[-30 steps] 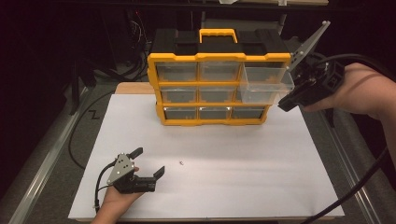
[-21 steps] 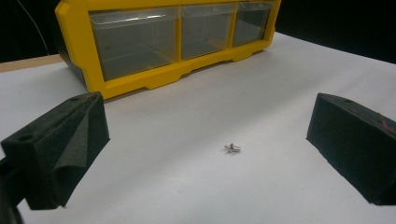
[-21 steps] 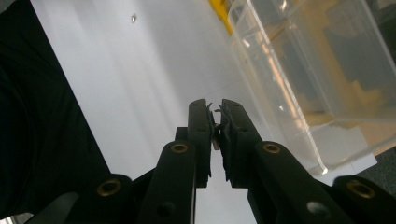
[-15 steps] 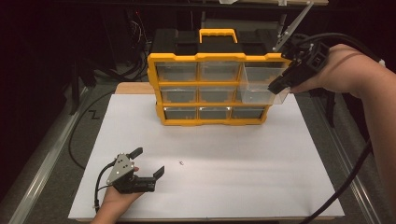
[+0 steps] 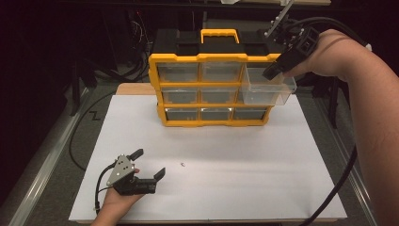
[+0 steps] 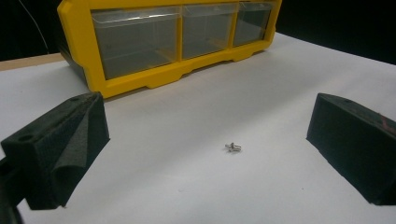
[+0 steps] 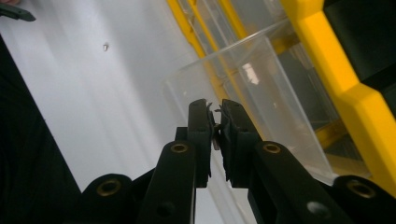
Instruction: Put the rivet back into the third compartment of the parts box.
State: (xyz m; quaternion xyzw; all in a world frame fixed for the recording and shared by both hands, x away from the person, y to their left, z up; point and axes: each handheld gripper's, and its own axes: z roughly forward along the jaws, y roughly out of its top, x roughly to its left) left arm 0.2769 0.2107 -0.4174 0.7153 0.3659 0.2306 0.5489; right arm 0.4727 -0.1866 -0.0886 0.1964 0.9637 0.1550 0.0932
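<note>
Left gripper (image 5: 149, 165): low at the near left of the tabletop (image 5: 263, 188), resting in the person's hand, jaws spread wide and empty.

Loose screw (image 5: 182, 165): a small metal piece, seemingly a screw, lying alone on the white tabletop just beyond the left gripper; in the left gripper view it sits between and ahead of the two jaws (image 6: 232, 147), touching neither. Judged as still to be collected.

Organiser (image 5: 207, 84): yellow-framed cabinet of clear drawers with a black top, standing at the far middle of the tabletop. Lower and middle rows appear pushed in.

Open drawer (image 5: 263, 92): the upper right drawer, clear plastic, pulled well out of the frame.

Right gripper (image 5: 272, 71): held over the open drawer, tips pointing down into it. In the right gripper view its jaws are pressed almost together on a small metal piece (image 7: 216, 140), apparently another screw, poised above the drawer's open mouth.

Status: by appearance, a sorting job partway through. One piece is carried to the drawer but not yet let go; one remains on the tabletop; the drawer is still to be shut.
</note>
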